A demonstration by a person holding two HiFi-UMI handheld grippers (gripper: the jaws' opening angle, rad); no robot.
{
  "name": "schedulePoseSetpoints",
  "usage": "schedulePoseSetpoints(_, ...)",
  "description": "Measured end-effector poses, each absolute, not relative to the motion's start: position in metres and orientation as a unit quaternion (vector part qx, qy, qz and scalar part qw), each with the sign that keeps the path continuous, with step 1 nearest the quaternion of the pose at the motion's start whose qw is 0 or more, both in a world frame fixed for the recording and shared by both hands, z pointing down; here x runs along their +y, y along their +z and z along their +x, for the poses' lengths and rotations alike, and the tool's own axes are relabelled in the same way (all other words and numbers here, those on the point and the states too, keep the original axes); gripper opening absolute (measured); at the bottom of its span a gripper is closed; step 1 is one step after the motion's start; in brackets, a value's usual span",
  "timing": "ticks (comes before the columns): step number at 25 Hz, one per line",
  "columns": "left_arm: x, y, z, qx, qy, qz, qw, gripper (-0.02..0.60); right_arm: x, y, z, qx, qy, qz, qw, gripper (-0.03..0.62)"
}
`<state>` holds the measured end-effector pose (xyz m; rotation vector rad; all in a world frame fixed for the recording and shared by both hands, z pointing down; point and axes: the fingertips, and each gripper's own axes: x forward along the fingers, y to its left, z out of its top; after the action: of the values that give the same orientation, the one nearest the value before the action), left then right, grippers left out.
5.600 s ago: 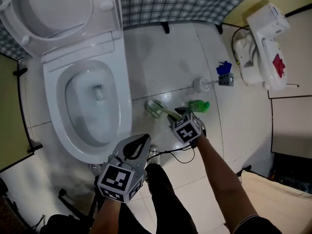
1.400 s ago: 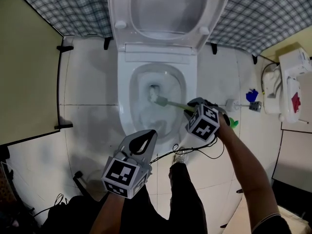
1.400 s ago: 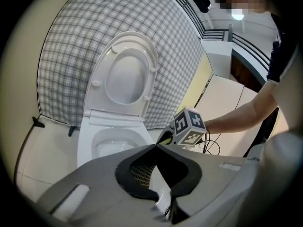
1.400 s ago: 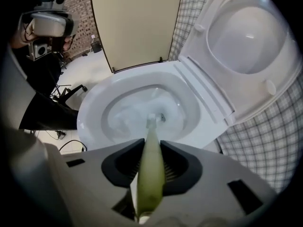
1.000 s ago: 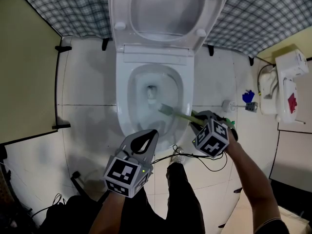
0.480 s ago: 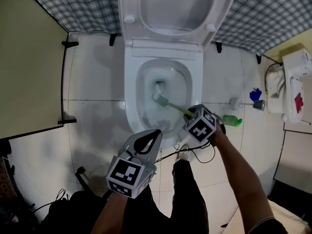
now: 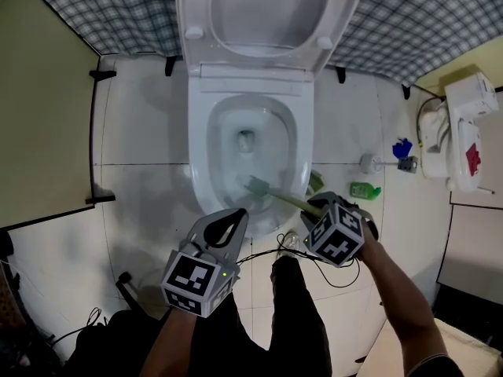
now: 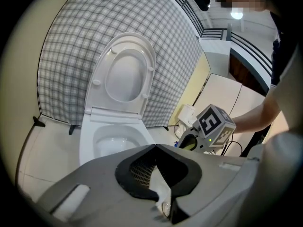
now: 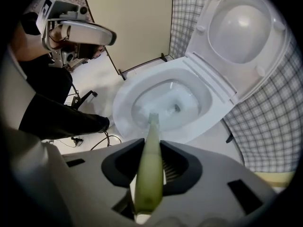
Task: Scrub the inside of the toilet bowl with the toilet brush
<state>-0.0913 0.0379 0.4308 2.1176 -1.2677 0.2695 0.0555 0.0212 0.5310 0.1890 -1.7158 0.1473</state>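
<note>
Now scrubbing: right gripper (image 7: pixel 316 209) jaws clamped on brush (image 7: pixel 277 195) handle, head inside toilet bowl (image 7: pixel 198 163), near front wall. Press bristles firmly, sweep whole wall, no splashing. Left gripper (image 7: pixel 226 230) jaws together, empty, idle

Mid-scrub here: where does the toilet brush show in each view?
Head view: toilet brush, centre, head inside the bowl's near side.
Left gripper view: only a green glimpse inside the right gripper, right of centre.
Right gripper view: bottom centre, clamped between the jaws.
Shared landmark: the raised toilet lid.
</note>
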Motion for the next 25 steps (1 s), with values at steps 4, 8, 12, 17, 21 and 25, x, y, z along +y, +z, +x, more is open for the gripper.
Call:
schedulePoseSetpoints(4,0.041,0.433,-0.092,-0.484,0.106,0.806,0.325,0.0,0.018,0.547,0.053,-0.749,0.078,0.095,0.652,0.124)
schedulePoseSetpoints(8,0.041,0.432,-0.094,-0.485,0.105,0.804,0.328,0.0,0.001,0.576,0.032,-0.748,0.111,0.134,0.64,0.124)
schedulePoseSetpoints(12,0.044,0.437,-0.096,-0.485,0.111,0.802,0.33,0.0,-0.013,0.596,0.01,-0.747,0.154,0.171,0.624,0.126)
schedulePoseSetpoints(17,0.046,0.44,-0.101,-0.488,0.112,0.801,0.329,0.0,0.006,0.581,0.016,-0.753,0.155,0.16,0.619,0.124)
schedulePoseSetpoints(21,0.047,0.443,-0.106,-0.492,0.113,0.797,0.33,0.0,0.043,0.559,0.033,-0.758,0.145,0.137,0.621,0.124)
schedulePoseSetpoints(25,0.048,0.444,-0.107,-0.49,0.116,0.798,0.331,0.0,0.078,0.538,0.038,-0.767,0.171,0.119,0.606,0.124)
